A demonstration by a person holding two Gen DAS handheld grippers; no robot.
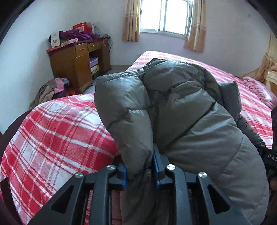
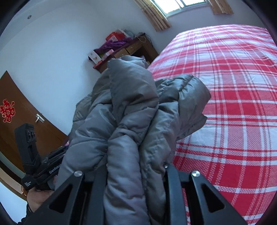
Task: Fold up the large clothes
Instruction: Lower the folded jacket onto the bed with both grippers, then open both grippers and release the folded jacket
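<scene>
Red-and-white plaid bedsheet [image 1: 52, 135] covers bed. Wooden desk [image 1: 76, 60] against far wall, left of curtained window [image 1: 164, 17]; purple cloth [image 1: 76, 33] and boxes [image 1: 55, 39] piled on desktop. Heap of clothes [image 1: 50, 90] on floor beside desk. Brown door [image 2: 20, 110] with red knot ornament [image 2: 7, 110] and metal handle [image 2: 39, 118].

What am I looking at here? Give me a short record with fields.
place: bedroom, bed with a red and white checked cover
garment: grey padded jacket, bunched up above the bed
left gripper: jacket cloth between its blue fingers
right gripper: shut on a thick fold of the jacket
background: wooden desk, window, clothes pile on the floor
</scene>
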